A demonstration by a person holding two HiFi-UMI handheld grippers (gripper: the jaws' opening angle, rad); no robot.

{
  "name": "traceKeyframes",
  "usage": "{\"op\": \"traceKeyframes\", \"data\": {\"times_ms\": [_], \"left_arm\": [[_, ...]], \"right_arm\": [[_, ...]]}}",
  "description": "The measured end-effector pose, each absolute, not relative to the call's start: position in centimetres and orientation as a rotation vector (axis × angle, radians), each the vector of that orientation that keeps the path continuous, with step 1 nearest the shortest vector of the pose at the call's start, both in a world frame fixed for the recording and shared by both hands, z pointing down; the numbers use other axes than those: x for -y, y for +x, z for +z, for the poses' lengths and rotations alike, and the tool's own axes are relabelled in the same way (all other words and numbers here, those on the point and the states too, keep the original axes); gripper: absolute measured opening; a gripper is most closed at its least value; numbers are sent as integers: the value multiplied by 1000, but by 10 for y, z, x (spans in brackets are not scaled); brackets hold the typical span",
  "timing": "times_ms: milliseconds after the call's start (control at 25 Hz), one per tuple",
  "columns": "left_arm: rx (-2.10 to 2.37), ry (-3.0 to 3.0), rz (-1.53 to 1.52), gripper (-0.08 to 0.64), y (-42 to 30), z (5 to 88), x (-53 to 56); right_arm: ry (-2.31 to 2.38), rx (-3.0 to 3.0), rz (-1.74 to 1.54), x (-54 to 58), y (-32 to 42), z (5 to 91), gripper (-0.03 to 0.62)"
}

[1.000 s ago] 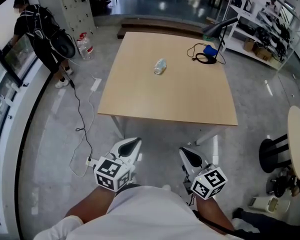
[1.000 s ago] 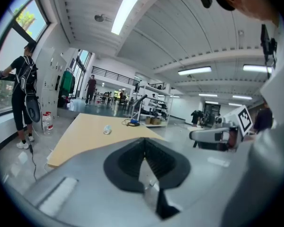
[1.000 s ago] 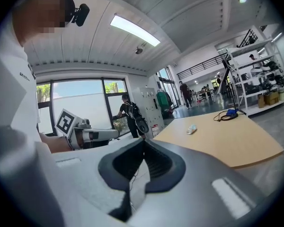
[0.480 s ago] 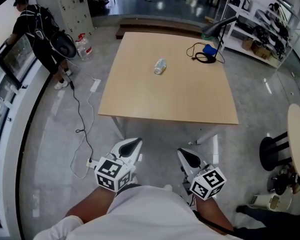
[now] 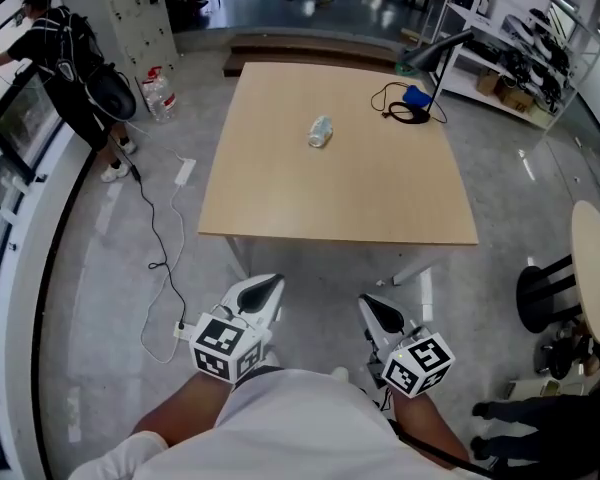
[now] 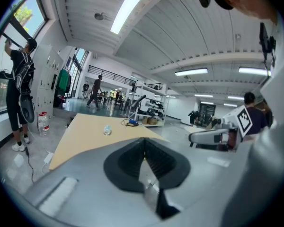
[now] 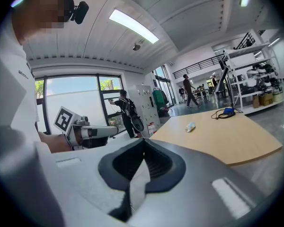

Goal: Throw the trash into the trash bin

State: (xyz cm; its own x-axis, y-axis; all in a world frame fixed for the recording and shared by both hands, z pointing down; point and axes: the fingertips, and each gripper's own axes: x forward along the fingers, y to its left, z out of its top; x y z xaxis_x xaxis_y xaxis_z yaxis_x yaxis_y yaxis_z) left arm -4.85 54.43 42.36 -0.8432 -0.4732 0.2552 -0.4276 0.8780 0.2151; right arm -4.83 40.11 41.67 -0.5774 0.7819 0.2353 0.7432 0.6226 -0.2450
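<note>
Left tool and right tool sit closed, empty; bottle lies pointing away.

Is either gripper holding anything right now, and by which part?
Nothing is held. The left gripper and right gripper are both shut and empty; the plastic bottle lies untouched on the table.

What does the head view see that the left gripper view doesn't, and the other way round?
Only the head view shows the round table at the right. Only the left gripper view shows the long ceiling light. Both show the wooden table, the bottle lying on it, and the person by the window.
</note>
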Motion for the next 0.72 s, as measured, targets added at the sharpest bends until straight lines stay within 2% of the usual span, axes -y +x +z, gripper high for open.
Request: {"op": "traceKeyframes", "data": {"times_ms": [480,720], "left_arm": [[2711,772,-172,8,-56,428,-602],[2695,809,-192,8,-71,431,-604]], "right_arm": [[-1166,2544,163,-468,-49,418,2],[-1109,2542,145,-465,-59,421,2]]}}
